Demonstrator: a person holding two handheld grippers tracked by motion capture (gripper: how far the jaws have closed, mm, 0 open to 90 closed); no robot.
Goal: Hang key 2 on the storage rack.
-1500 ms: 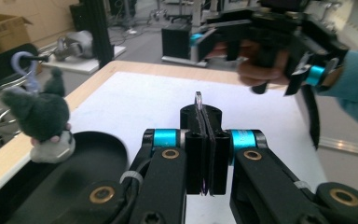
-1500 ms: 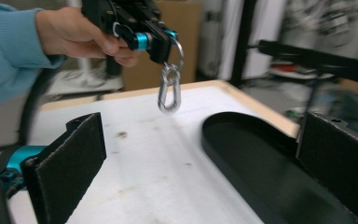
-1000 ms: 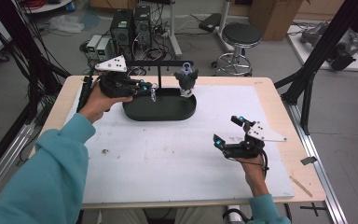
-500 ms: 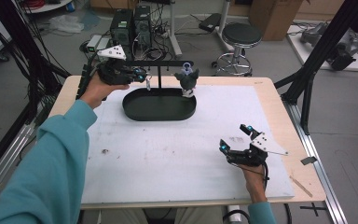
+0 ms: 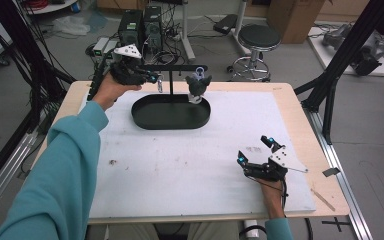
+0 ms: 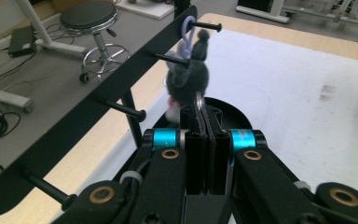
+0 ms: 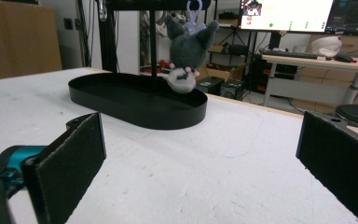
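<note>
Left gripper (image 6: 200, 122) is clamped on a small metal ring (image 6: 198, 100), up beside the black rack (image 5: 172, 68). Ahead of its jaws, the grey plush keychain (image 6: 186, 77) hangs over the black oval tray (image 5: 171, 120). Right gripper (image 5: 254, 150) rests near the table's edge, jaws wide apart. No readable writing.

No text, label, brand, number or sign can be read here. The monitor (image 7: 286, 14) behind the counter, seen in the right gripper view, shows bright panels with lines of writing, but they are too small and blurred to make out. A faint dark printed patch on the white sheet (image 5: 252, 149) covering the counter, near the right gripper in the high view, is likewise too small to tell.
</note>
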